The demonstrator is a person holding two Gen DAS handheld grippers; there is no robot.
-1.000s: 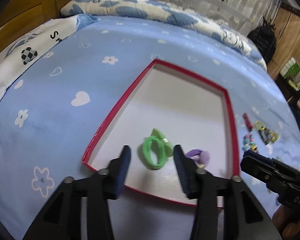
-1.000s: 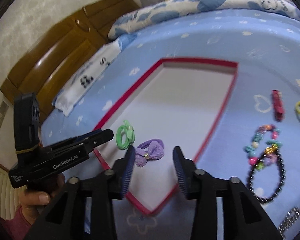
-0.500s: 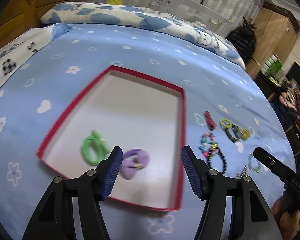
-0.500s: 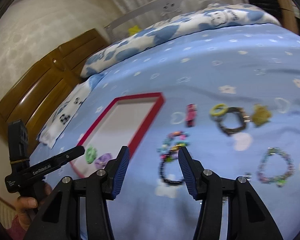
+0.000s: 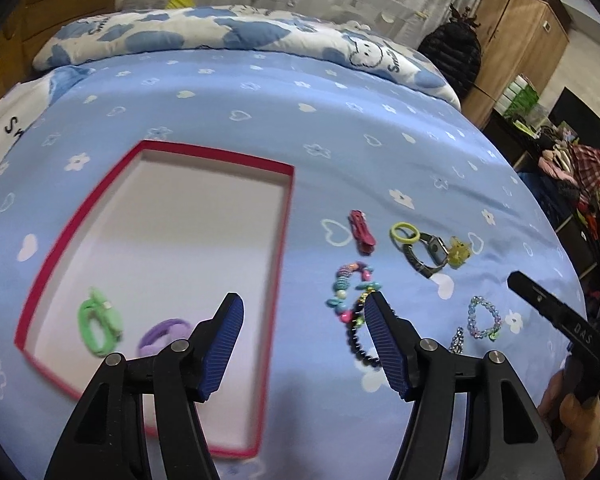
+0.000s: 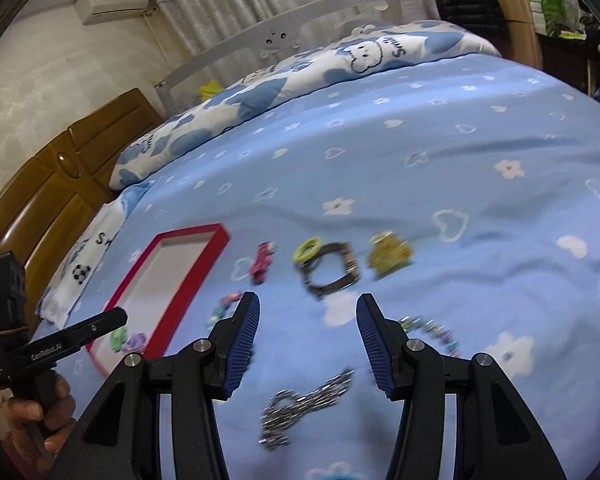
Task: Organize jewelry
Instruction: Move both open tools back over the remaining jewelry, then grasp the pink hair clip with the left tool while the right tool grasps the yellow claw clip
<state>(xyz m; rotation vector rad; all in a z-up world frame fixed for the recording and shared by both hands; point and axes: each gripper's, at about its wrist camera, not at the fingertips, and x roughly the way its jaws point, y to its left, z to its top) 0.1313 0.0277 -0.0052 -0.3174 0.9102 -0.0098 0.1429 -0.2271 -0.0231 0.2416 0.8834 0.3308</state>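
A red-rimmed white tray (image 5: 285, 216) lies on the blue bedsheet and holds a green hair tie (image 5: 98, 322) and a purple bow (image 5: 162, 334). Right of it lie a red clip (image 5: 362, 232), a yellow ring (image 5: 404, 233), a watch (image 5: 426, 254), a yellow charm (image 5: 459, 252), a colourful bead bracelet (image 5: 350, 288), a black bead bracelet (image 5: 358, 346) and a pastel bracelet (image 5: 485, 318). My left gripper (image 5: 302, 340) is open and empty over the tray's right rim. My right gripper (image 6: 308, 340) is open and empty above a silver chain (image 6: 304, 410).
A folded blue-and-white quilt (image 5: 228, 36) lies along the far side of the bed. A wooden headboard (image 6: 40, 200) is at the left, and a wardrobe (image 5: 512, 40) and cluttered shelves stand beyond the bed's right edge.
Both grippers have swung right, away from the tray and over the loose jewelry on the sheet. Both have stayed open and empty.
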